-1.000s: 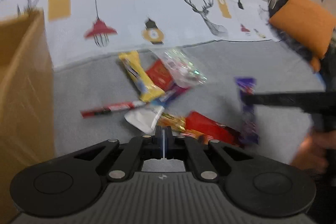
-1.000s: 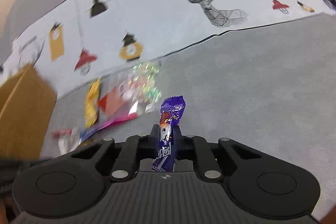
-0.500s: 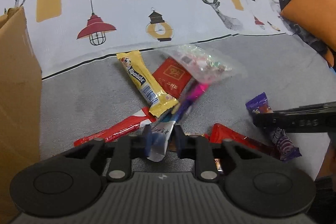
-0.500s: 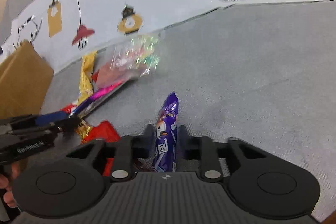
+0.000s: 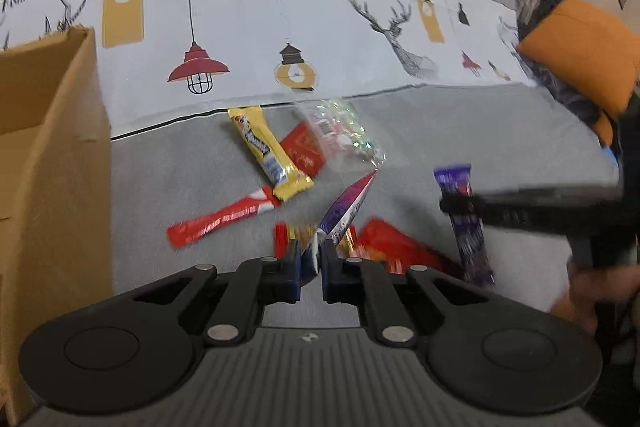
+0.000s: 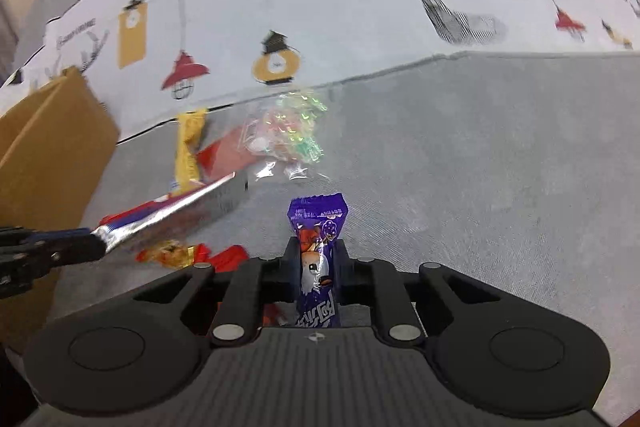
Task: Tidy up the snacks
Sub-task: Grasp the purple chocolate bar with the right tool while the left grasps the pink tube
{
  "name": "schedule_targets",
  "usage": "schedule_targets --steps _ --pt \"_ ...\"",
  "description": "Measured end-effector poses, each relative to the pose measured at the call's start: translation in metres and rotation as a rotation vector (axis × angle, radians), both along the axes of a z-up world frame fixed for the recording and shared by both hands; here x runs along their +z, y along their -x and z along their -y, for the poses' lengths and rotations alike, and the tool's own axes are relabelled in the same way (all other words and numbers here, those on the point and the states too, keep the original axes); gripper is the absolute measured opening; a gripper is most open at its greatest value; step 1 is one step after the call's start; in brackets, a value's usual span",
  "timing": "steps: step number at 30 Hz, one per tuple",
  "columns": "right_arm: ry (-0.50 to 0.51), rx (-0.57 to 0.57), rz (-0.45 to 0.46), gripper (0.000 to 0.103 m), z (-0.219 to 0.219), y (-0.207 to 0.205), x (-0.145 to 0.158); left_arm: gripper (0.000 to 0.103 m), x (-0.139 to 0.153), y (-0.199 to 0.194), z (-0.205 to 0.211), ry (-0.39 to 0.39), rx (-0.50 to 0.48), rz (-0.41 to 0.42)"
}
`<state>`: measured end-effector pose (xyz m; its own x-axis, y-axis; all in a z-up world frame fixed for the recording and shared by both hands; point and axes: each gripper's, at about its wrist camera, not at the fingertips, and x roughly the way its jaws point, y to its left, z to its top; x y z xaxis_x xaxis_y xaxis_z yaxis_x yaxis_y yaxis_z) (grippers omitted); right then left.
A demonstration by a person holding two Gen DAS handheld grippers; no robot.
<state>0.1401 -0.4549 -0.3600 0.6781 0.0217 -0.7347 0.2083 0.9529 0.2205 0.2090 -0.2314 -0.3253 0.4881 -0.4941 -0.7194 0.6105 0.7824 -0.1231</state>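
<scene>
Snacks lie scattered on a grey cloth. My left gripper (image 5: pixel 311 254) is shut on a long pink and blue shiny packet (image 5: pixel 347 205) and holds it above the pile; it also shows in the right wrist view (image 6: pixel 168 213). My right gripper (image 6: pixel 318 255) is shut on a purple snack bar (image 6: pixel 318 247), also in the left wrist view (image 5: pixel 464 219). A yellow bar (image 5: pixel 266 149), a red stick packet (image 5: pixel 224 217), a flat red packet (image 5: pixel 304 149), a clear candy bag (image 5: pixel 344 133) and red and gold wrappers (image 5: pixel 396 251) lie on the cloth.
An open cardboard box (image 5: pixel 44 155) stands at the left, also in the right wrist view (image 6: pixel 48 147). A white printed cloth (image 5: pixel 280 27) with lamps and deer lies behind the snacks. An orange cushion (image 5: pixel 580 47) sits at the far right.
My left gripper has closed on the pink and blue packet and lifted it off the pile. My right gripper has lifted the purple bar off the cloth.
</scene>
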Motion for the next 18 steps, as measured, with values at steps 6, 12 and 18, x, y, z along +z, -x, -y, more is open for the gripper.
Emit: schedule_targets --steps 6,12,18 --pt "0.015 0.028 -0.021 0.016 -0.010 0.019 0.000 0.011 -0.029 0.026 0.009 -0.113 -0.088 -0.005" --pt "-0.058 -0.019 -0.057 0.020 0.006 0.023 -0.017 0.044 -0.046 0.020 0.042 -0.179 -0.188 0.095" --pt "-0.097 -0.018 -0.074 0.025 0.011 0.012 -0.027 0.033 -0.062 0.000 0.066 -0.139 -0.219 0.084"
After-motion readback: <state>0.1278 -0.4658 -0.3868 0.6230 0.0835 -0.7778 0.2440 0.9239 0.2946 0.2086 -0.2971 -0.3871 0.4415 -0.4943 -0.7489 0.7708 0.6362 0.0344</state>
